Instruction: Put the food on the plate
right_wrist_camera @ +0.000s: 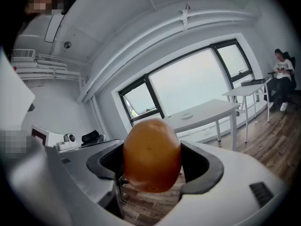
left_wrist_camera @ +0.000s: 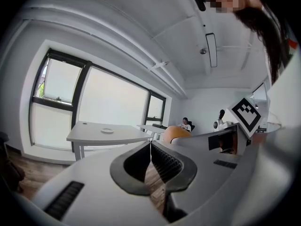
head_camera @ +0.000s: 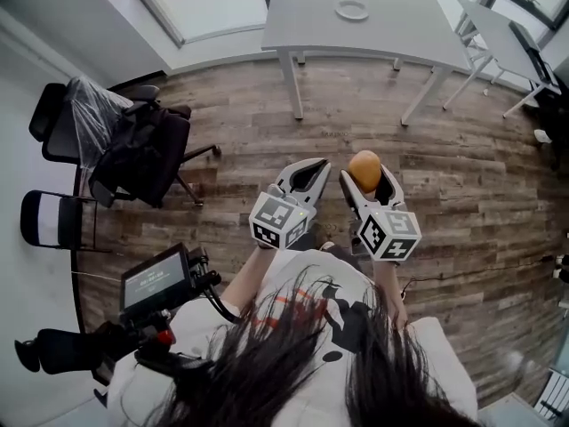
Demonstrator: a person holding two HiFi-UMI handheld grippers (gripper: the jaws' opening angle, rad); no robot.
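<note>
My right gripper (head_camera: 366, 178) is shut on an orange, egg-shaped piece of food (head_camera: 364, 169), held in the air over the wooden floor. In the right gripper view the food (right_wrist_camera: 152, 155) fills the gap between both jaws. My left gripper (head_camera: 313, 169) hangs just left of it with its jaws closed together and nothing between them; in its own view the tips (left_wrist_camera: 150, 142) meet. A small white plate (head_camera: 352, 11) lies on the grey table (head_camera: 391, 34) far ahead, also visible as the plate (right_wrist_camera: 187, 116) in the right gripper view and the plate (left_wrist_camera: 107, 131) in the left one.
Two black chairs (head_camera: 133, 145) with a bag stand at the left. A second table (head_camera: 498, 38) stands at the back right. A person (right_wrist_camera: 282, 79) sits at a far desk. A camera rig (head_camera: 160, 283) hangs at my left side.
</note>
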